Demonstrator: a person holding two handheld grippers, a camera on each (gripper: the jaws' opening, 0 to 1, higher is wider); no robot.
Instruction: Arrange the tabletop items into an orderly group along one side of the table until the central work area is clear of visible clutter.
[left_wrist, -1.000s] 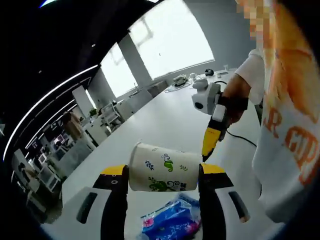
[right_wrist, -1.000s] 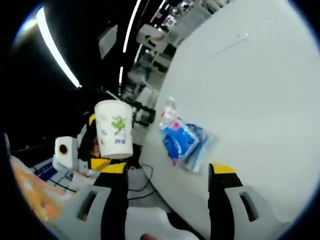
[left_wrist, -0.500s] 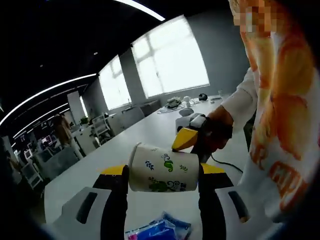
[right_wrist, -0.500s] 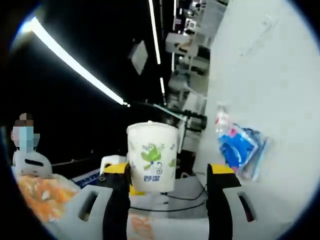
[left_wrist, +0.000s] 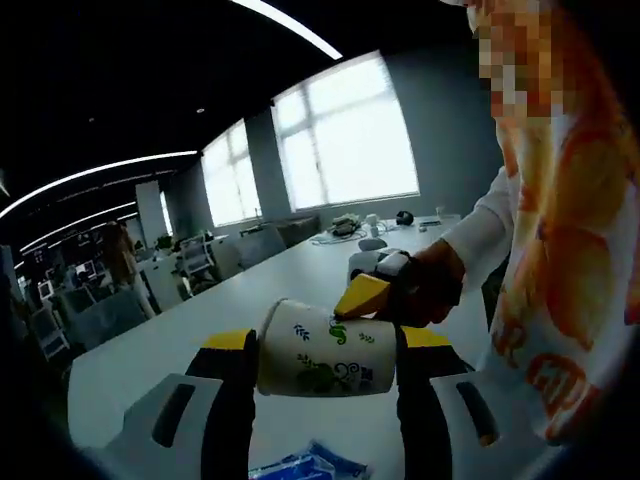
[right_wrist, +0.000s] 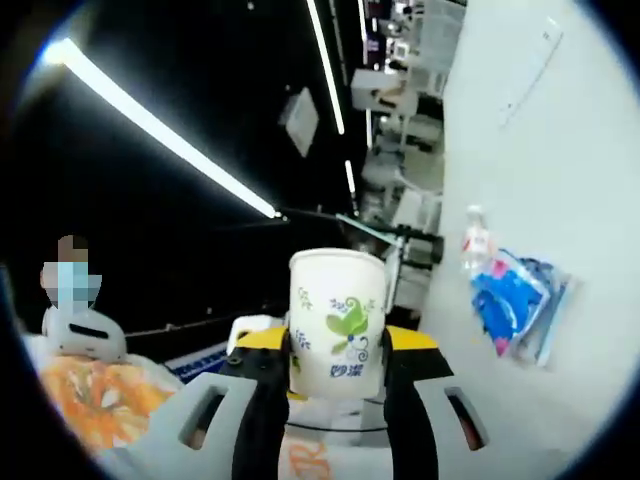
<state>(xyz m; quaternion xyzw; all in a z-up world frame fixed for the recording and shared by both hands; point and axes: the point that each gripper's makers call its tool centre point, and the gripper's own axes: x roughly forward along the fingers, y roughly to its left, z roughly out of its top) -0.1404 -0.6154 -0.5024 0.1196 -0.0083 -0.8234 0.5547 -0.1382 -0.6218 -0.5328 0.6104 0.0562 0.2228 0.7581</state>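
the left gripper (left_wrist: 325, 352) pinches a paper cup (left_wrist: 326, 348) printed with green leaves, held sideways between both jaws above the white table (left_wrist: 290, 275). the right gripper (right_wrist: 335, 355) has its jaws closed against the same cup (right_wrist: 337, 322) from either side. its inside cannot be seen. a blue packet (right_wrist: 518, 307) lies on the table (right_wrist: 560, 150), well apart.
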